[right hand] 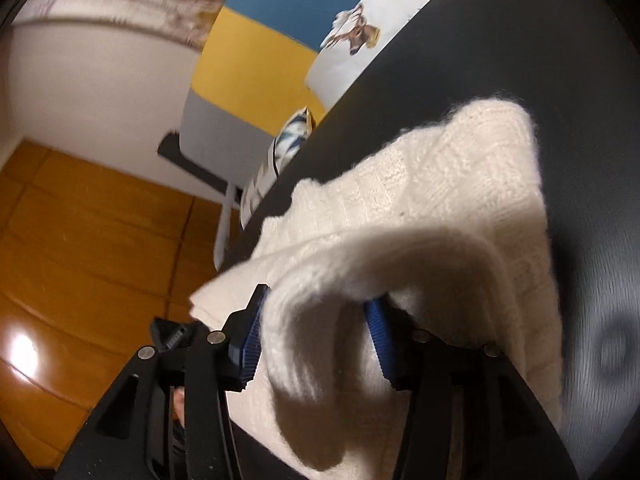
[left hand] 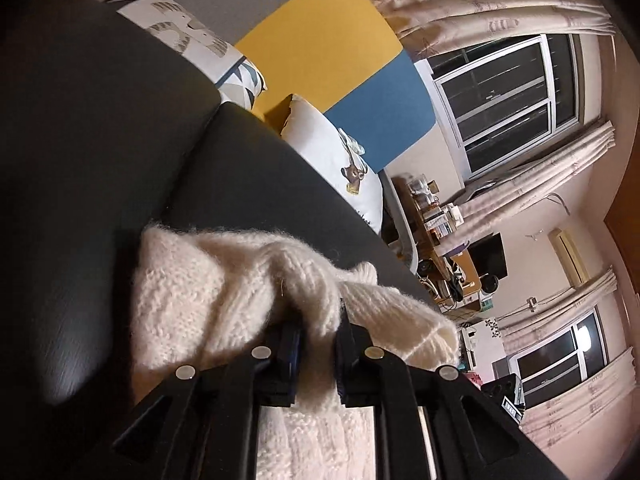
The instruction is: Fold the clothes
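A cream knitted sweater (left hand: pixel 208 300) lies bunched on a black surface (left hand: pixel 100 140). My left gripper (left hand: pixel 318 320) is shut on a fold of the sweater, which drapes over both fingers. In the right wrist view the same sweater (right hand: pixel 460 184) lies partly folded on the black surface (right hand: pixel 540 40). My right gripper (right hand: pixel 316 312) is closed on a thick fold of the sweater that bulges between its blue pads (right hand: pixel 252 340). The fingertips of both grippers are hidden under the knit.
White printed cushions (left hand: pixel 340 160) lie along the far edge of the black surface. A grey, yellow and blue panel (left hand: pixel 320 40) stands behind. A cluttered desk (left hand: pixel 448 248) and curtained windows (left hand: pixel 512 100) are beyond. Orange wooden floor (right hand: pixel 80 240) lies to the left of the surface.
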A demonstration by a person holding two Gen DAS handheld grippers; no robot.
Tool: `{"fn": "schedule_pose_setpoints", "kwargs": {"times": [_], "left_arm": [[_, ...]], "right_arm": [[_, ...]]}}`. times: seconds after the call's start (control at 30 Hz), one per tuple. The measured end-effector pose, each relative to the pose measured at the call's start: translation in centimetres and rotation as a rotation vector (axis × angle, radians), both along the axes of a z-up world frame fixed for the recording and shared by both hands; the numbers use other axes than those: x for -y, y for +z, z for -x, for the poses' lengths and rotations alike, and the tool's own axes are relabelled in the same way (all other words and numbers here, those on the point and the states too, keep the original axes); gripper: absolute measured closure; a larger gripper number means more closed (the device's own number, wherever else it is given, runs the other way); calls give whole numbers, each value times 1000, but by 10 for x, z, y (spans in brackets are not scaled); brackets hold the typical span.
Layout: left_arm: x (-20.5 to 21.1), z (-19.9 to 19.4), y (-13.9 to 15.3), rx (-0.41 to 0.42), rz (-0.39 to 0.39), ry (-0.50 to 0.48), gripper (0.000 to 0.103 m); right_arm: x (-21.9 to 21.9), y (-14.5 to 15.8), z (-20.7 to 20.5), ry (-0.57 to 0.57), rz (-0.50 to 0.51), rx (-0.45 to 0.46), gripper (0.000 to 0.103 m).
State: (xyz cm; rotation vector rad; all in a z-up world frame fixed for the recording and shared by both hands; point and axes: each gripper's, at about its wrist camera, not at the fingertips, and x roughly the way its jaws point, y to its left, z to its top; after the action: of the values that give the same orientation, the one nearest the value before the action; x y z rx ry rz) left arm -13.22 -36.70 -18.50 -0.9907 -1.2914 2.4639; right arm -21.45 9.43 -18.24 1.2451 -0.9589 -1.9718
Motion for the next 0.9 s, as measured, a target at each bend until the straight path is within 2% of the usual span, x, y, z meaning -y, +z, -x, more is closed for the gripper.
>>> {"fn": "schedule_pose_setpoints", "kwargs": {"times": [0.17,0.3,0.33,0.4,0.47,0.5,0.53,0.63,0.7,0.8,0.9], "left_arm": [[-7,-69,-3,3,-49,32,89],[-16,-104,2,21,-43,16,89],[-16,-107,5,27,-42,12,89],[-14,-110,16,22,-42,25,87],[-14,-107,28,-2,-51,23,86],[-15,-104,32,-7,-48,19,86],[-16,-101,37,-11,-44,15,86],[-21,-85,40,11,-5,-8,85],[-21,-72,38,37,3,-13,85],[-18,-59,36,63,-6,-4,85],[-12,-59,37,65,-30,4,85]], "right_arm": [[-4,0,-59,28,-1,-1,54],[-10,5,-95,41,11,32,52],[-12,8,-100,45,16,46,51],[-15,19,-109,53,42,57,37],[-14,36,-117,84,96,23,20],[-10,40,-118,109,102,16,16],[-7,44,-120,138,106,10,13],[8,46,-120,231,124,28,13],[6,45,-119,233,147,25,13],[-24,42,-103,3,342,3,13],[-38,32,-95,-106,334,41,13]]}}
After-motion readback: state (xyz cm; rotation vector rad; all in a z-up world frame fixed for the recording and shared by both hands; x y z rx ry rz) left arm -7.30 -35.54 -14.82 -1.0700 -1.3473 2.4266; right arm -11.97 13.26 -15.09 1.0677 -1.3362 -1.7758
